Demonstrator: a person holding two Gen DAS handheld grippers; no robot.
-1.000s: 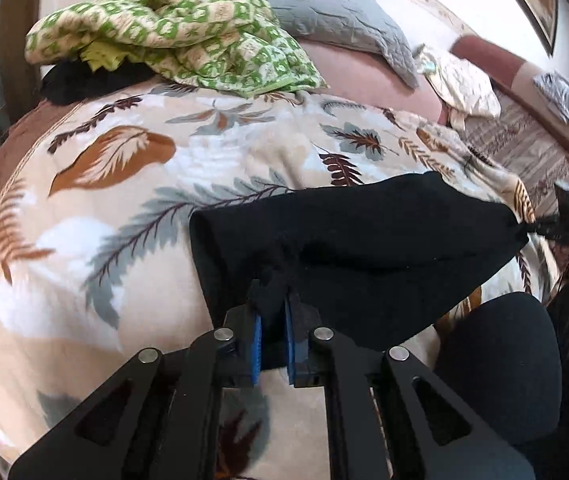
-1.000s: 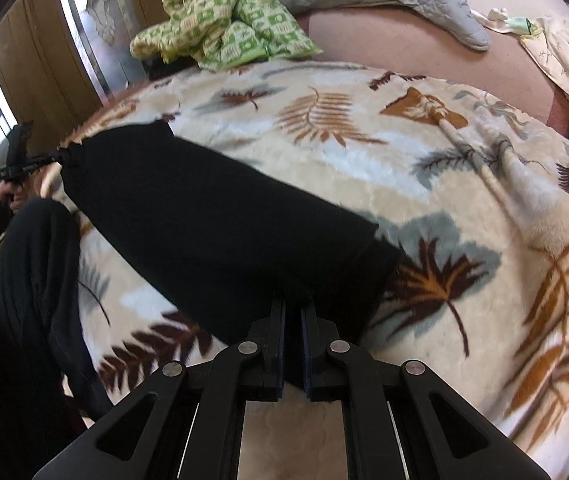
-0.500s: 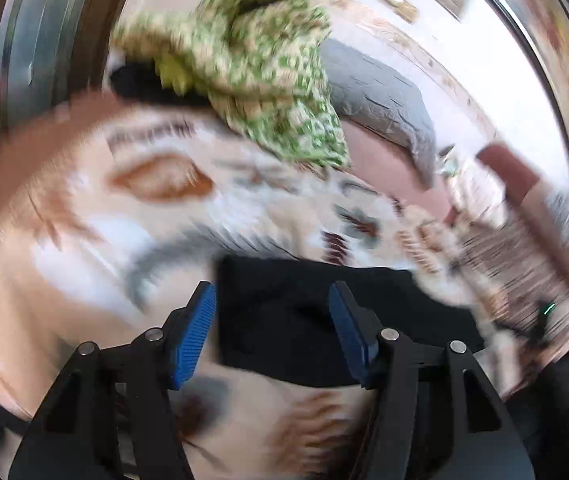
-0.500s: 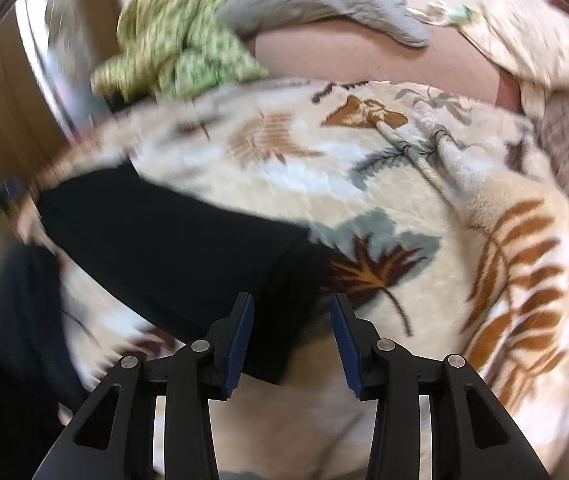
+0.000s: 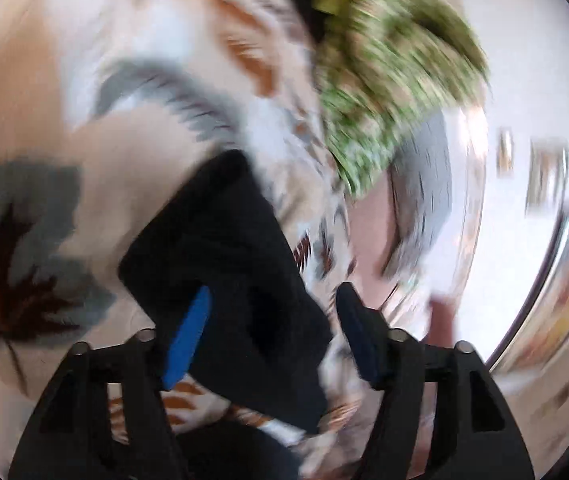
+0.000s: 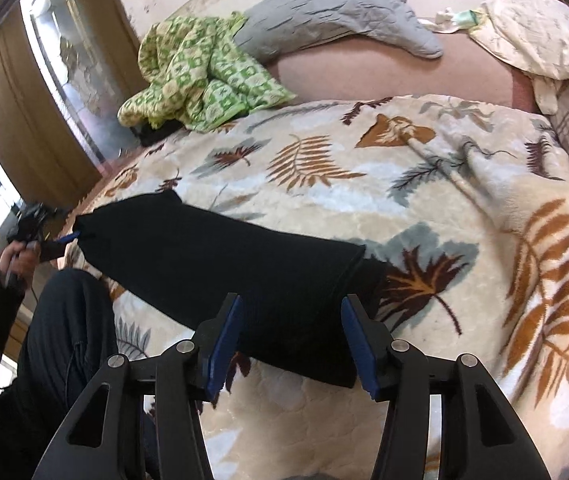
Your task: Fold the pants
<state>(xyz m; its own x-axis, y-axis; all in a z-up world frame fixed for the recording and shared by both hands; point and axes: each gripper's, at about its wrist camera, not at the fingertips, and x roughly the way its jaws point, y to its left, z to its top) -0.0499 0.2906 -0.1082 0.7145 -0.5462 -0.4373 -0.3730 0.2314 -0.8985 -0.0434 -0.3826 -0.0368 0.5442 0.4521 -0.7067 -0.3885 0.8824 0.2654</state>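
The black pants [image 6: 220, 264] lie folded in a long flat band on the leaf-print blanket [image 6: 404, 200]. My right gripper [image 6: 290, 340] is open and empty, just above the band's near right end. The left gripper shows far left in that view [image 6: 60, 238], at the band's other end. In the blurred, tilted left wrist view my left gripper [image 5: 272, 340] is open and empty, with the pants [image 5: 228, 264] lying between and beyond its fingers.
A green patterned blanket [image 6: 200, 72] and a grey pillow [image 6: 332, 12] lie at the head of the bed. A cream pillow [image 6: 540, 32] sits at the far right. The person's dark-clothed leg [image 6: 60, 340] is at the bed's left edge.
Both grippers have opened and let go of the pants, which now lie flat on the blanket. The left gripper has swung and tilted sharply; the right has pulled back a little.
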